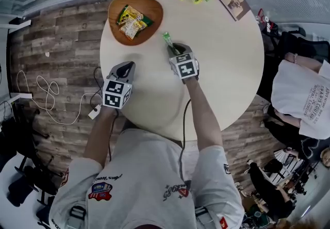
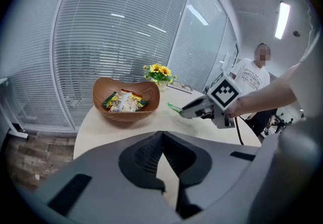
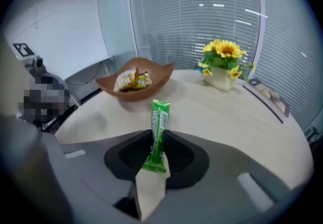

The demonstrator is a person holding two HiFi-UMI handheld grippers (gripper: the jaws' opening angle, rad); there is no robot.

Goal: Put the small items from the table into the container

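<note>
Frame centre: right gripper [image 3: 154,142] pinches the green sachet [image 3: 161,117] at its lower end; it is probably light, floppy and slippery. Left gripper [image 2: 161,142] pressed together, empty.

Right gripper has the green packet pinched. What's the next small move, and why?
Probably lift the right gripper slightly and carry it toward the wooden bowl, up and left in the head view. Its jaws are clamped on the green packet, while the bowl, holding snack packets, sits apart from it, so releasing here would likely miss.
</note>
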